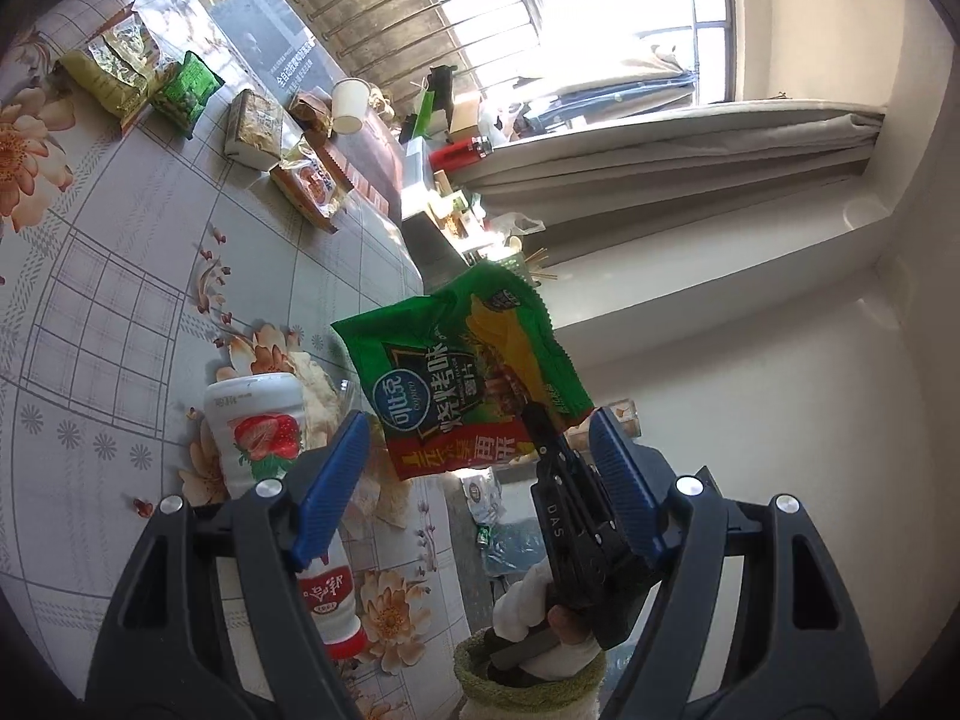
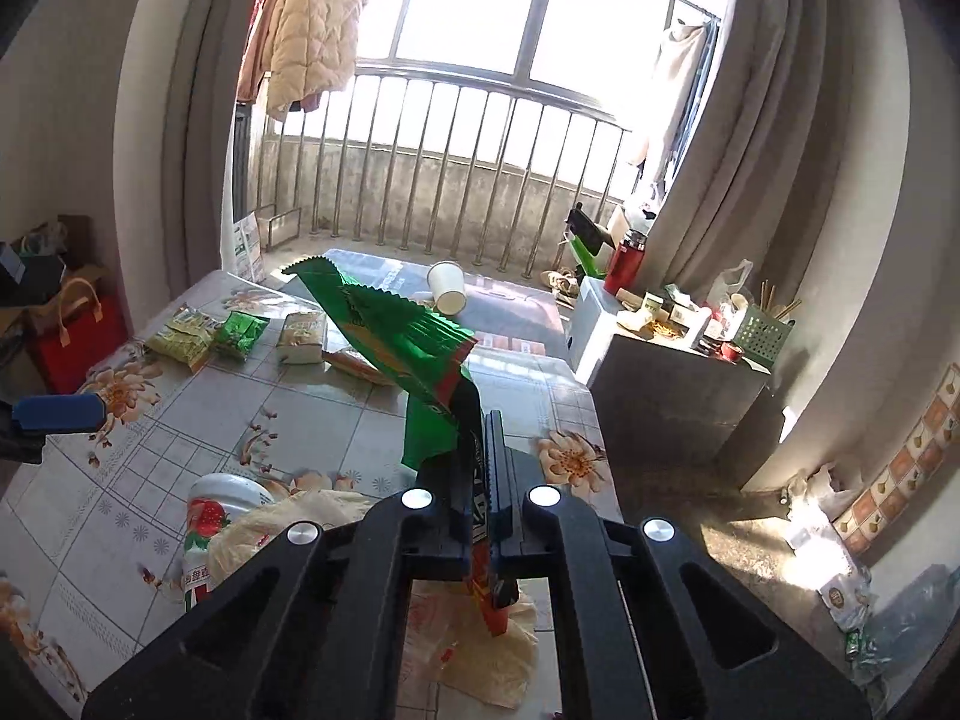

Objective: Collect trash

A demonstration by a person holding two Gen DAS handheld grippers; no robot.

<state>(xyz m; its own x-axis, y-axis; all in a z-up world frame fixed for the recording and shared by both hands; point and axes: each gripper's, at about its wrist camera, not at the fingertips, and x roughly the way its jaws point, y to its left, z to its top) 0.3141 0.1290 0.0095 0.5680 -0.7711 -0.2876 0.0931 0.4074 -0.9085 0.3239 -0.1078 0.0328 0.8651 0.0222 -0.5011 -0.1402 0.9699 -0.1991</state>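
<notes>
A green and red chip bag (image 1: pixel 462 372) hangs in the air, pinched at its edge by my right gripper (image 1: pixel 543 426). In the right wrist view the bag (image 2: pixel 390 330) rises from the shut right gripper (image 2: pixel 483 438) above the table. My left gripper (image 1: pixel 480 450) is open and empty, its blue pads on either side below the bag. One left pad (image 2: pixel 57 411) shows at the left edge of the right wrist view. A crumpled pale plastic bag (image 2: pixel 474 642) lies on the table under the right gripper.
The floral tablecloth table (image 2: pixel 336 408) holds a strawberry drink cup (image 1: pixel 255 420), a small red-capped bottle (image 1: pixel 330 600), several snack packets (image 2: pixel 240 333) and a paper cup (image 2: pixel 449 287). A cluttered grey cabinet (image 2: pixel 678 384) stands right of the table. Litter (image 2: pixel 840 594) lies on the floor.
</notes>
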